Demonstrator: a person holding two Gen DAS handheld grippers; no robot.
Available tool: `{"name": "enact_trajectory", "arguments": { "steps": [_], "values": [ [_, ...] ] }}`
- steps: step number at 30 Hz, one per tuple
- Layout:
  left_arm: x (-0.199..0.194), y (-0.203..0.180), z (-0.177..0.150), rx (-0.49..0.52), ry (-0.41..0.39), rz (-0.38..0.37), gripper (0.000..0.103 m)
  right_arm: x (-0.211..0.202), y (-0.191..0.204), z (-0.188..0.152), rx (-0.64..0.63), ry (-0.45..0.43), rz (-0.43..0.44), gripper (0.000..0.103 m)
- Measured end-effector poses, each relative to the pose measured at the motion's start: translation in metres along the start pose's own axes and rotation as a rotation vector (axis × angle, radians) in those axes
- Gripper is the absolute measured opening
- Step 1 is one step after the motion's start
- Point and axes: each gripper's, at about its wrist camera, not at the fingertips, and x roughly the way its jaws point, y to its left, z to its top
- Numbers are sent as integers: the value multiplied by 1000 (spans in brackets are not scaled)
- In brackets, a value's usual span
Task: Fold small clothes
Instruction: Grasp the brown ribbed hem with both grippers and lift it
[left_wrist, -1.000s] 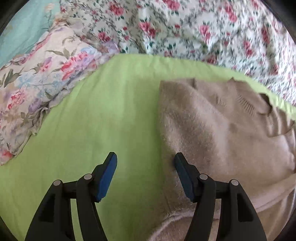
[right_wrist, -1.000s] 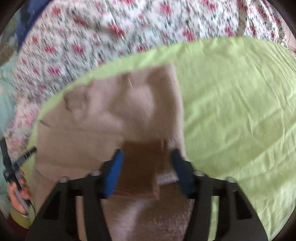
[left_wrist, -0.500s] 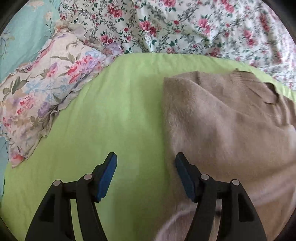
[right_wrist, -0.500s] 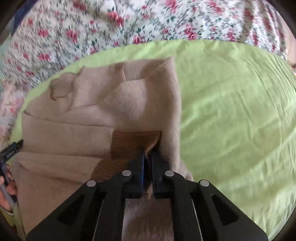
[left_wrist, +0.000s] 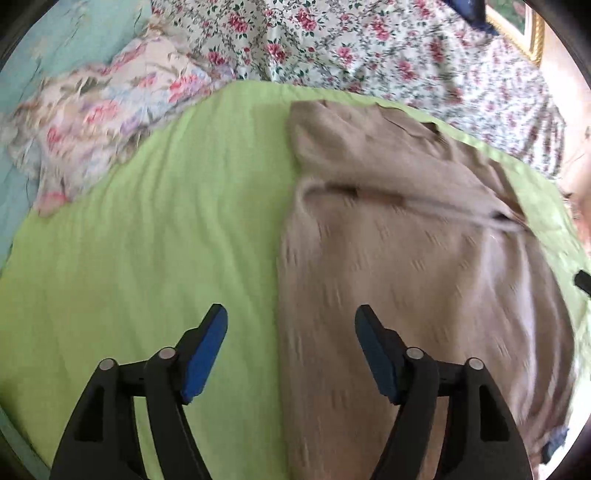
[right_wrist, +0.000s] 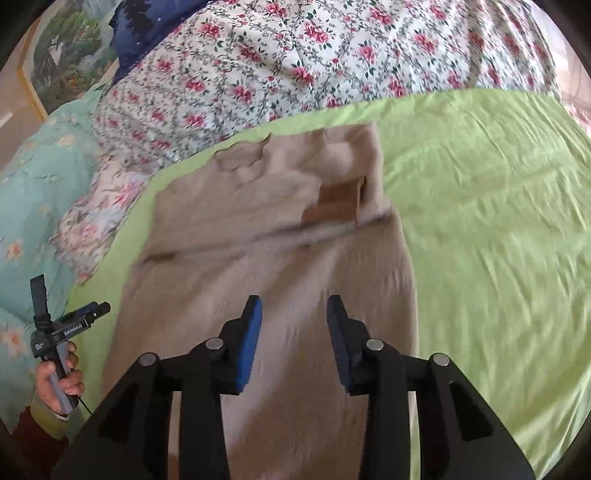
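Both grippers hang empty over one beige sweater (right_wrist: 280, 236): left gripper (left_wrist: 291, 314) with jaws wide and just widened, right gripper (right_wrist: 294, 302) with jaws just parted. The sweater lies on one green sheet (right_wrist: 491, 221), two floral pillows (left_wrist: 110, 110) beyond

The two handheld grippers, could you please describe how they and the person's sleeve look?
Both the left gripper and the right gripper have black angular frames, silver pivot pins and blue-padded fingers. The left one's grey handle carries white lettering and a thin black cable. The sleeve is dark red with a yellowish cuff.
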Motion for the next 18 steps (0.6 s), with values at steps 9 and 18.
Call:
{"name": "enact_trajectory", "arguments": {
  "steps": [9,18],
  "values": [
    [-32,-2,-78,12,70,-75,74,-42,-12,-73,29,43,18,38],
    [-37,-7,-120,-8,151,-246,74,-66,-41,-120,107,92,65,39]
  ]
}}
